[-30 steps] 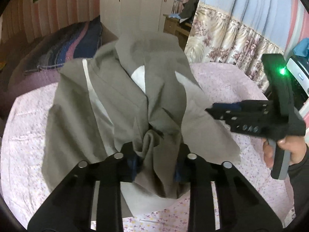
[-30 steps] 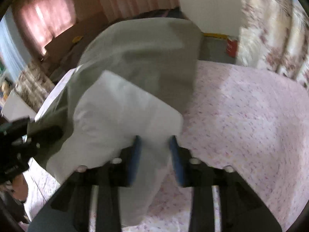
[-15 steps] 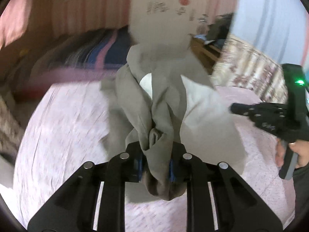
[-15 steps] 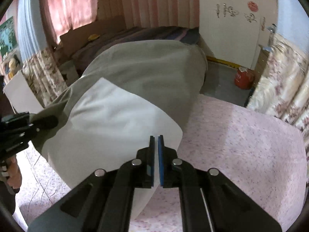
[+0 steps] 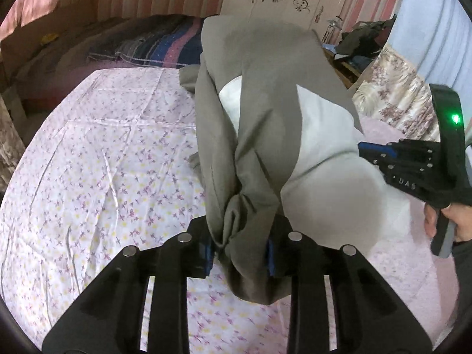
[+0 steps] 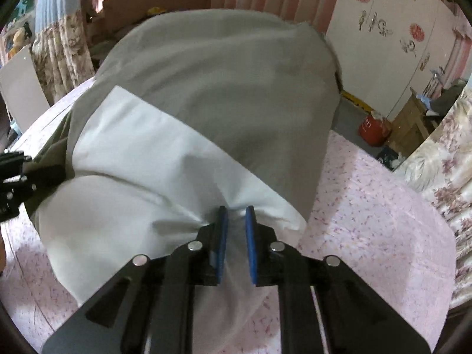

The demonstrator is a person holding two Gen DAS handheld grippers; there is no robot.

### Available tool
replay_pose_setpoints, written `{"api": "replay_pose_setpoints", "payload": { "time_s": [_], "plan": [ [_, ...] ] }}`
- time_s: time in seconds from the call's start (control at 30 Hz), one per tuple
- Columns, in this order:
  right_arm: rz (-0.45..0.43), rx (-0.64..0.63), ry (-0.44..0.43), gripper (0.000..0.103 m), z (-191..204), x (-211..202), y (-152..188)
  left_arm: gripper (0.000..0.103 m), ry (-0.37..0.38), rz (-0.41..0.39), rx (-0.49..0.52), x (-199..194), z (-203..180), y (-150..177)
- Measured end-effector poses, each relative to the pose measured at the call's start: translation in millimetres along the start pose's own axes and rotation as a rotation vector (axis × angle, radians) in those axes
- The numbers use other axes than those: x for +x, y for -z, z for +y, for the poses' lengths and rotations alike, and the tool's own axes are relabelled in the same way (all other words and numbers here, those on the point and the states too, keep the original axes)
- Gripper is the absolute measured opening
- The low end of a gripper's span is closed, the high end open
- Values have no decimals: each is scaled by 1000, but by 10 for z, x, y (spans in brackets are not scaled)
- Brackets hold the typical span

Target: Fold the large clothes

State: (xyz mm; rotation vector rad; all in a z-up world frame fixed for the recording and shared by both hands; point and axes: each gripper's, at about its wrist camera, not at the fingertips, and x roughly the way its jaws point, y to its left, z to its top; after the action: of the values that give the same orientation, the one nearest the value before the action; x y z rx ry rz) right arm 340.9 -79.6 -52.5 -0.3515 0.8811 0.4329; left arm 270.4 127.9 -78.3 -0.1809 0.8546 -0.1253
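A large grey garment (image 5: 265, 67) with a white lining (image 5: 324, 124) hangs stretched between both grippers above the bed. My left gripper (image 5: 239, 247) has a thick grey bunch pressed between its blue pads, and its jaws are opening slightly. My right gripper (image 6: 236, 236) pinches a gathered fold of the white lining (image 6: 132, 153), its jaws also opening a little, with cloth still between them. The grey garment (image 6: 221, 88) billows beyond it. Each gripper shows in the other's view: right gripper (image 5: 365, 150), left gripper (image 6: 35, 177).
A floral pink bed sheet (image 5: 103, 177) lies under the garment. A striped blanket (image 5: 159, 44) is at the far end. A person's hand (image 5: 463, 224) grips the right handle. A red gas cylinder (image 6: 374, 129), a wooden stand (image 6: 413, 121) and flowered curtains (image 5: 395, 94) border the bed.
Both grippers have moved sideways with the garment, which now hangs more bunched and right of centre in the left view. The right pads, tight together half a second ago, stand slightly apart.
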Motion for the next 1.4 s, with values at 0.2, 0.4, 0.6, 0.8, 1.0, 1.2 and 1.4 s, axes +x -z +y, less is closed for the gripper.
{"api": "replay_pose_setpoints", "payload": {
  "time_s": [0.2,0.4,0.6,0.8,1.0,1.2,1.4],
  "plan": [
    [-43,64,-47,15,-85,-276,45,36,-66,-1,68,-43,-136,-94],
    [-133,35,-69,28,45,-854,254,49,-58,-44,39,-430,-181,-166],
    [-93,-39,-86,28,346,-875,329,59,-45,-34,60,-533,-284,-101],
    [-47,-120,-38,27,437,-682,485,60,-58,29,85,-254,-197,86],
    [-36,-170,-36,27,485,-507,573,65,-64,36,136,-77,-204,131],
    [-55,-155,-29,27,458,-407,634,71,-62,37,143,-66,-180,131],
    [-71,-20,-50,60,207,-616,503,85,-110,-11,149,-255,-197,31]
  ]
}}
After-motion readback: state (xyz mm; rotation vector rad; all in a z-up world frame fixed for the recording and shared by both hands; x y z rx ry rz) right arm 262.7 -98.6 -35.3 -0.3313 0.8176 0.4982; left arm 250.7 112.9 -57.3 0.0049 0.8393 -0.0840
